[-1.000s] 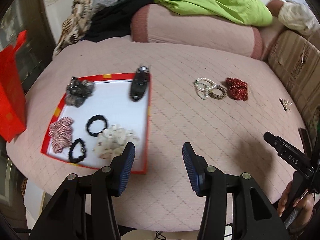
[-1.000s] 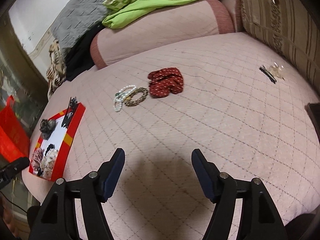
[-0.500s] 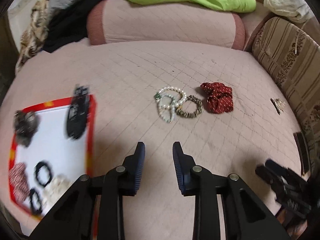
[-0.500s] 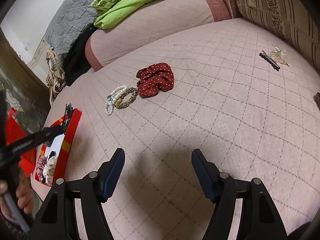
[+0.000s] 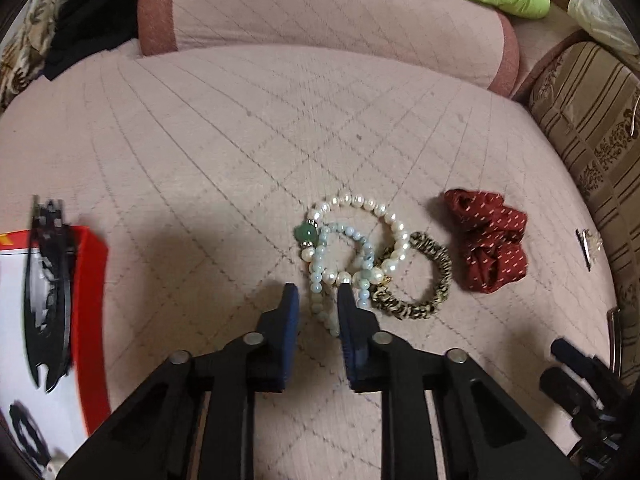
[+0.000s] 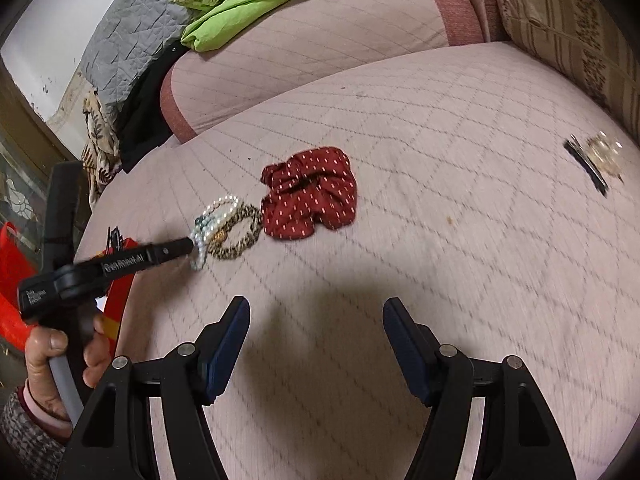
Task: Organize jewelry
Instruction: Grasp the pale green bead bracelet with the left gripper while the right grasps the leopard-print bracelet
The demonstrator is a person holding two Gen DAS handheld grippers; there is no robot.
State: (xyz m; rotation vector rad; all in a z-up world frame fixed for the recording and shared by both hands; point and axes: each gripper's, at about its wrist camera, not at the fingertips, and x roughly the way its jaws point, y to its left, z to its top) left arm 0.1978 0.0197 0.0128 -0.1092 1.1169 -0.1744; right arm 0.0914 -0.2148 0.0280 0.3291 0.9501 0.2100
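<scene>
Straddling the pale green bead bracelet [image 5: 320, 280], left gripper [image 5: 318, 300] jaws sit narrowly parted w/ the strand between them, not clamped. Pearl bracelet [image 5: 360, 204] at 12 o'clock, leopard hair tie [image 5: 436, 284] at 2. Right gripper [image 6: 316, 316] jaws released wide over the pink quilted bed [image 6: 440, 240].

Light soft and even, indoor, no glare. Broad dim shadow on pink quilted cover [image 6: 460, 128] just ahead of right gripper [image 6: 316, 316]; similar shadow left of left gripper [image 5: 318, 298]. Strong fisheye bending, dark corners in both views. Motion blur on red tray [image 5: 90, 280] at far left and on hair clip [image 6: 596, 158] far right; beads [image 5: 352, 240] near left fingertips sharp.
</scene>
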